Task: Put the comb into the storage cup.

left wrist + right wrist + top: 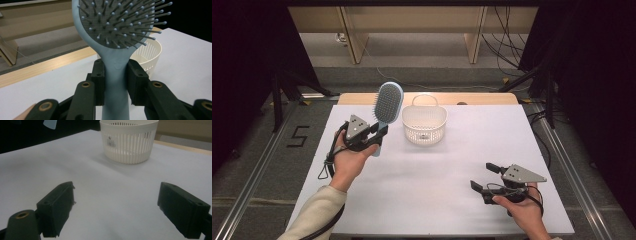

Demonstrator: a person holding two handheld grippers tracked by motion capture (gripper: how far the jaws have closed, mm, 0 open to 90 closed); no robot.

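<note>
A pale blue hairbrush (387,106) with a grey bristle pad stands upright above the table's left half, held by its handle in my left gripper (379,132). In the left gripper view both black jaws press on the hairbrush (115,75) handle, the bristle head above them. A white slotted basket (425,122) with a handle sits on the white table just right of the brush. My right gripper (484,176) rests low near the table's front right, jaws wide apart with nothing between them. In the right gripper view the basket (128,141) stands well ahead of the right gripper (116,202).
The white table cover (432,190) ends in a wooden strip (482,98) at the far edge. Beyond it are wooden furniture legs, cables and dark stands on a grey floor. A taped figure (298,136) marks the floor at left.
</note>
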